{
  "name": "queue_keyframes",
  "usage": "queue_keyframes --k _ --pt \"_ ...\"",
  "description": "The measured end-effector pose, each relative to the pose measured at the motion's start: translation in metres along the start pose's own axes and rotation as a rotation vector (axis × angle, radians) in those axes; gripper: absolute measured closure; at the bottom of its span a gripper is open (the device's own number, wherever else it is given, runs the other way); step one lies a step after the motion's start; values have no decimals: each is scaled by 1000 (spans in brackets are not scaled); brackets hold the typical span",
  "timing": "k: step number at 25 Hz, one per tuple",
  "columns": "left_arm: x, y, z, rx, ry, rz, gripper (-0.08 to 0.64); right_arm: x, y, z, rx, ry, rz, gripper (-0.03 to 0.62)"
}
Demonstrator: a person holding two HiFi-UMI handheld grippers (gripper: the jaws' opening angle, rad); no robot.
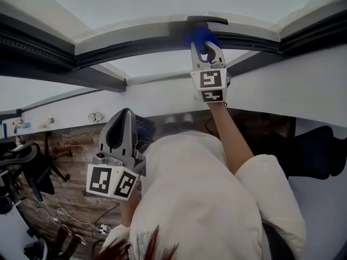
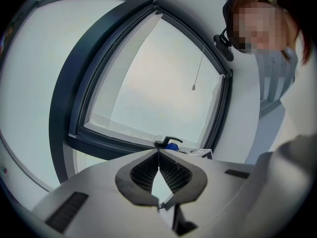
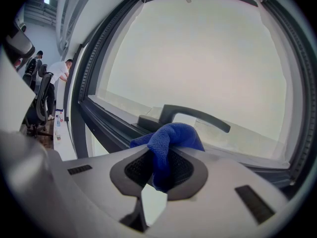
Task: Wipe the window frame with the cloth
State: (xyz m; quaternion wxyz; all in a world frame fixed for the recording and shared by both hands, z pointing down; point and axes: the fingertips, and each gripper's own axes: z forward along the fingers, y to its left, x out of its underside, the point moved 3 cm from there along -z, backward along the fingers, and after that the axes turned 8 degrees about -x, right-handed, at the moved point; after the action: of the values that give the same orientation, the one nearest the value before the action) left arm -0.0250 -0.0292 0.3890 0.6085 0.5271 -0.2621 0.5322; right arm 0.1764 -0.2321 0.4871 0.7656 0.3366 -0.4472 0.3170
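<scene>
A blue cloth (image 3: 168, 143) is bunched between the jaws of my right gripper (image 3: 161, 155), which is shut on it. In the head view that right gripper (image 1: 206, 50) reaches up and presses the blue cloth (image 1: 200, 37) against the dark window frame (image 1: 135, 45), just below the black window handle (image 1: 209, 20). The handle (image 3: 195, 115) sits right behind the cloth in the right gripper view. My left gripper (image 1: 122, 131) hangs low by the person's chest, away from the window. Its jaws (image 2: 158, 157) are closed tip to tip with nothing between them.
The frame (image 2: 89, 83) runs around a large pale pane. A white sill and wall (image 1: 271, 85) lie below it. An office chair (image 1: 27, 167), cables on a wooden floor (image 1: 70, 215) and people in the distance (image 3: 57, 73) are at the left.
</scene>
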Motion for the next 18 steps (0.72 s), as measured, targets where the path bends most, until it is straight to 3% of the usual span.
queue_keyframes --k 18 --pt "-1 2 -4 -5 -4 -7 549 2 -1 -1 0 -2 -1 546"
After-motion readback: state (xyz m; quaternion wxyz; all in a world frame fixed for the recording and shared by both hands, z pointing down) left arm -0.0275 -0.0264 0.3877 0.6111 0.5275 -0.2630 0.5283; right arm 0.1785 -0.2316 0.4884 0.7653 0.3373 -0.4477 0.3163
